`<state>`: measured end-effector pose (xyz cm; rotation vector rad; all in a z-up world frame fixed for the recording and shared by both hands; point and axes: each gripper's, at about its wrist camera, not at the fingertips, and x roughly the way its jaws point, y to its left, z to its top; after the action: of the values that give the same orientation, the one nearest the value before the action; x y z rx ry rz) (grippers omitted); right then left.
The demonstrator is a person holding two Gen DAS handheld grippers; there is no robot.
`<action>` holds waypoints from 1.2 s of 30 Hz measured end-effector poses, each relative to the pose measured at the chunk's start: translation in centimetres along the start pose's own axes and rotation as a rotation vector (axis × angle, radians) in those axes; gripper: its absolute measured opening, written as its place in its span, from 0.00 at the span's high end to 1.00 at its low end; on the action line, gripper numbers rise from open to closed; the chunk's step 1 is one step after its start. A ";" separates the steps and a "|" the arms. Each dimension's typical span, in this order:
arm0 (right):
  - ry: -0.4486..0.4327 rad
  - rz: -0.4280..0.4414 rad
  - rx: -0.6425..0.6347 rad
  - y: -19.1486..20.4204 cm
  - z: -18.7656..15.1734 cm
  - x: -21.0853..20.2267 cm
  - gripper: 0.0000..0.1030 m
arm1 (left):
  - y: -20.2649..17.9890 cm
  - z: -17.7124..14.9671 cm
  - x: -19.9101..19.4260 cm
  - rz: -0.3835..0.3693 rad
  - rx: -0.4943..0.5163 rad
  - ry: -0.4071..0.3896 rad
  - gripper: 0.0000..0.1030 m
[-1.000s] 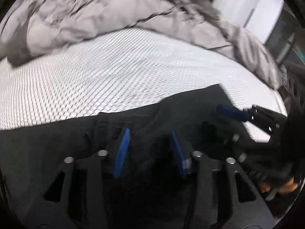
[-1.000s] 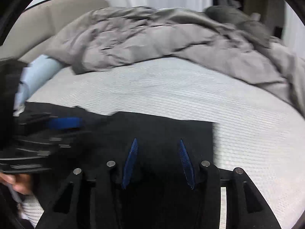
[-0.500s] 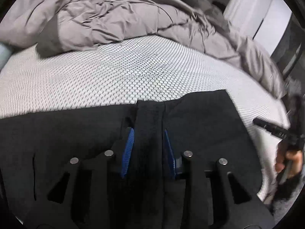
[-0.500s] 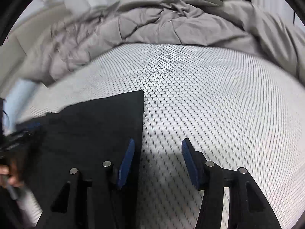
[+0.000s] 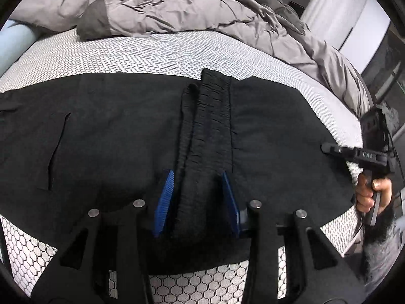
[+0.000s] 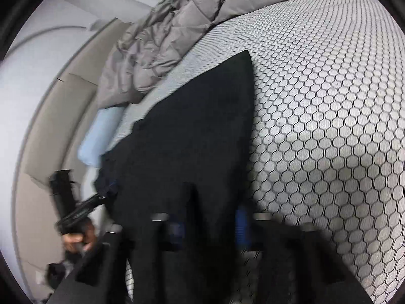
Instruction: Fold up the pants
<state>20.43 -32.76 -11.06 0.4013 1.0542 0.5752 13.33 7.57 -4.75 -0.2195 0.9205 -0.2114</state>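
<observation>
A: Any writing?
B: "DAS" on the right gripper [image 5: 326, 147], jaws closing on the black pants [image 5: 114, 136] on the bed [image 5: 152, 55].
A: Left gripper [image 5: 197, 200]?
B: Easing open around the waistband [image 5: 212, 116].

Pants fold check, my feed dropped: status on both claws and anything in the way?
Left claw gripping bunched waistband, jaws opening. Right claw closing on black pants edge. Pants flat on mattress. Grey duvet beyond, clear of fold.
</observation>
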 end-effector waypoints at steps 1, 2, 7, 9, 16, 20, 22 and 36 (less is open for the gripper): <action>-0.003 -0.021 -0.027 0.5 0.1 -0.2 0.84 | -0.2 -0.2 -0.1 -0.001 0.014 0.002 0.65; -0.015 -0.042 -0.060 1.3 0.2 -0.6 0.85 | -0.4 -0.7 -0.1 -0.008 0.031 0.009 0.65; -0.070 -0.120 -0.109 1.7 1.9 -2.2 0.86 | -2.1 -2.2 0.1 -0.076 0.101 0.047 0.65; -0.075 -0.206 -0.102 1.1 2.1 -2.2 0.76 | -3.0 -2.9 -0.2 -0.049 0.155 0.041 0.65; -0.230 -0.370 -0.132 2.7 1.3 -5.3 0.63 | -2.2 -2.3 -3.2 -0.079 0.075 -0.027 0.66; -0.244 -0.300 -0.237 6.5 -0.9 -5.8 0.59 | -4.1 -1.3 -3.7 -0.065 0.102 -0.102 0.50; -0.196 -0.303 -0.329 8.8 -1.9 -3.7 0.58 | -6.2 -1.2 -2.6 -0.106 0.130 -0.106 0.48; -0.004 -0.629 -0.481 4.7 -5.4 -3.0 0.45 | -8.5 -3.5 -0.8 -0.080 0.322 0.039 0.48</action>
<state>13.31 -30.76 -8.74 -0.3474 0.9348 0.2429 9.29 -0.69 -3.82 0.0463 0.9036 -0.4350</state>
